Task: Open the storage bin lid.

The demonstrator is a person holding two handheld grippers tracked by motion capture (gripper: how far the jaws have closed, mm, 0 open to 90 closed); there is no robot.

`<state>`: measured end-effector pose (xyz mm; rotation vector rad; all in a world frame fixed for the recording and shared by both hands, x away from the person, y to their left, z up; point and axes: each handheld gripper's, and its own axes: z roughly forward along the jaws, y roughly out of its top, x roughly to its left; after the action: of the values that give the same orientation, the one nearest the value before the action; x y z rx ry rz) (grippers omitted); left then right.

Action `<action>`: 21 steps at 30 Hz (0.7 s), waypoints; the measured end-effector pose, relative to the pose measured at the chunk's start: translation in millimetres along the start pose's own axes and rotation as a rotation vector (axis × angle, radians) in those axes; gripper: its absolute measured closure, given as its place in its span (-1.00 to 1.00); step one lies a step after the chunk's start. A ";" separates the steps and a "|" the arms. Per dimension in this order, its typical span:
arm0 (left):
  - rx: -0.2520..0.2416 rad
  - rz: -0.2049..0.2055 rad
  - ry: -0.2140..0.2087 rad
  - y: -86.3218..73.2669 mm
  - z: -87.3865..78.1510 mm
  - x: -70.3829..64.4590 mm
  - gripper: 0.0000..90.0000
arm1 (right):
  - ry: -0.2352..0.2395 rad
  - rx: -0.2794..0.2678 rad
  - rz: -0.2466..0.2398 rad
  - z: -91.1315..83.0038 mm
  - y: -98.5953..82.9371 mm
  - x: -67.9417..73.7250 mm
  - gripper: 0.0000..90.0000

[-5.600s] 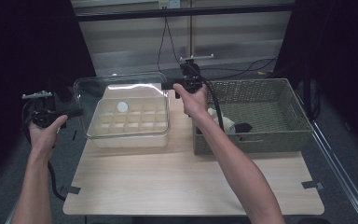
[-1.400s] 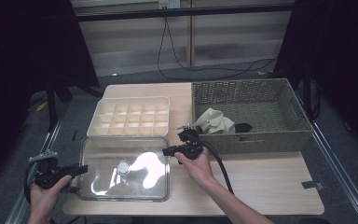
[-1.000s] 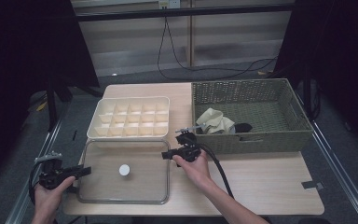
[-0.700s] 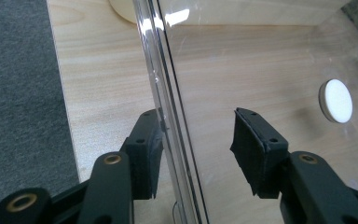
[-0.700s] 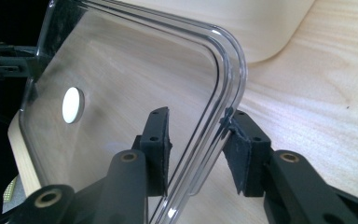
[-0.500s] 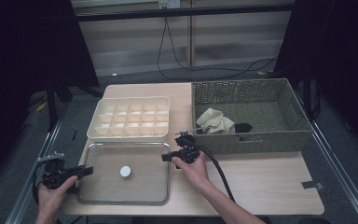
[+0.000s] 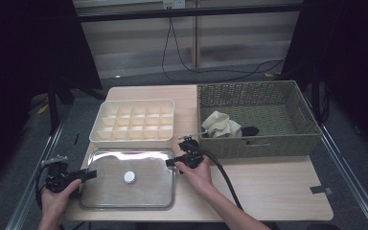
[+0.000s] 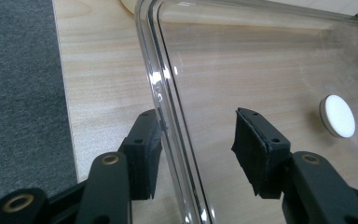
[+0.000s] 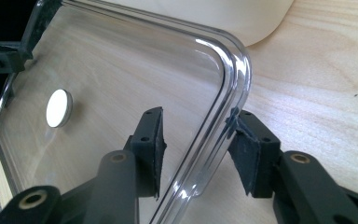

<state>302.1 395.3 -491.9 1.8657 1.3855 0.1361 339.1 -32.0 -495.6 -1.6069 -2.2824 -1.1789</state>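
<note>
Looking down now, biggest things first, and it is all quiet on the wood.
Table (image 7: 268,187): pale wood, carrying everything here.
Basket (image 7: 297,139): woven, back right, with a crumpled cloth (image 7: 222,125) and a dark item inside; what that dark item is, I cannot tell.
Lid (image 7: 139,165): clear plastic, lying flat at the front left of the table, just in front of the tray; a white knob (image 7: 130,177) sits at its middle.
Tray (image 7: 134,122): cream, split into many small compartments, uncovered, just left of the basket.
Left gripper (image 7: 87,174): at the lid's left edge. In the left gripper view the jaws of this gripper (image 8: 198,140) stand apart on either side of the rim, the outer pad close against it and the inner one clear, so spread, not clamped.
Right gripper (image 7: 171,163): at the lid's far right corner. In the right gripper view the jaws of this gripper (image 9: 196,140) straddle the curved rim, the outer pad touching it, the inner pad off the plastic, so parted as well.
Hands: left hand (image 7: 55,196) and right hand (image 7: 199,175) each wrapped round a gripper.
</note>
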 end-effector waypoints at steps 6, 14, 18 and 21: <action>0.007 0.000 0.007 -1.7 3.6 1.1 0.14 | -0.017 -0.005 -0.030 2.4 -1.2 1.3 0.18; 0.004 -0.009 0.002 1.2 6.2 2.1 0.02 | -0.028 -0.011 -0.062 3.1 -1.5 3.0 0.10; -0.001 -0.021 -0.002 2.0 6.7 3.7 0.03 | -0.020 -0.009 -0.051 1.8 0.4 0.0 -0.04; -0.006 -0.019 0.005 3.0 5.3 5.0 0.01 | -0.023 -0.011 -0.055 1.1 0.8 -0.4 -0.03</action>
<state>309.1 396.4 -495.3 1.8480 1.4042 0.1357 340.3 -31.5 -496.1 -1.5793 -2.3523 -1.1940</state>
